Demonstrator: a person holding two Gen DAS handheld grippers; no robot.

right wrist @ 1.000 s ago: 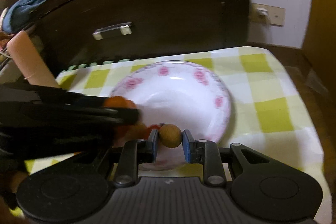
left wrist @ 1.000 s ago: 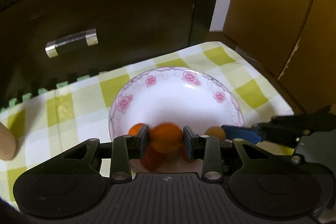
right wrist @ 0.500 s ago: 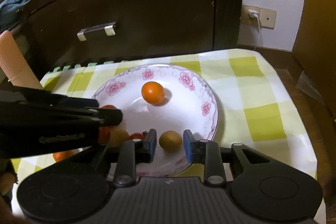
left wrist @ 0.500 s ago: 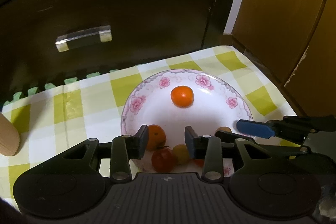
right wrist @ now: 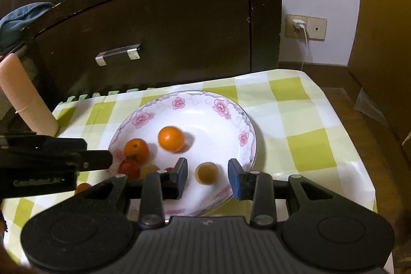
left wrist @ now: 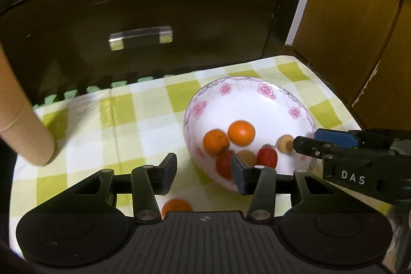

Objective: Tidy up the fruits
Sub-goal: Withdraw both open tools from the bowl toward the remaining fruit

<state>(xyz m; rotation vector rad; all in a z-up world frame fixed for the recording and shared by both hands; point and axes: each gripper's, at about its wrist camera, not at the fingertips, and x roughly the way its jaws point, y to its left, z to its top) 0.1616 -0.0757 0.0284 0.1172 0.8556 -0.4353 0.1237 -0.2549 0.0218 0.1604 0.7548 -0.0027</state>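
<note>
A: Quick one. Where's the fruit rn?

B: Mostly in the floral plate [right wrist: 246, 120], centre of the right wrist view. Two oranges there: bigger orange [right wrist: 171, 138] mid-plate, second orange [right wrist: 136, 150] to its left. Red fruits [right wrist: 129, 168] clumped lower left of the plate w/ a yellowish one beside. One stray orange [left wrist: 176, 207] off the plate on the checked cloth [left wrist: 102, 120], bottom centre of the left wrist view, partly hidden by the gripper body.

A: Grippers?

B: Your left gripper [left wrist: 204, 170] has its jaws just opened further, moderately wide, nothing between them; it sits over the plate's near-left edge. Your right gripper [right wrist: 207, 175] has jaws just eased apart too, narrowish gap, w/ the small tan fruit [right wrist: 206, 172] sitting between the pads but pads not pressing it, so looks released.

A: Handling notes?

B: Oranges prob light, firm skin, round, so they'll roll. Take them across the widest part, pads on opposite sides. Red ones look soft, squeeze gently. Tan fruit is small, smooth, can pop out; centre it. Plate is likely ceramic, fragile, glazed and slick, so don't knock the rim. Stray orange prob next, imo.
</note>
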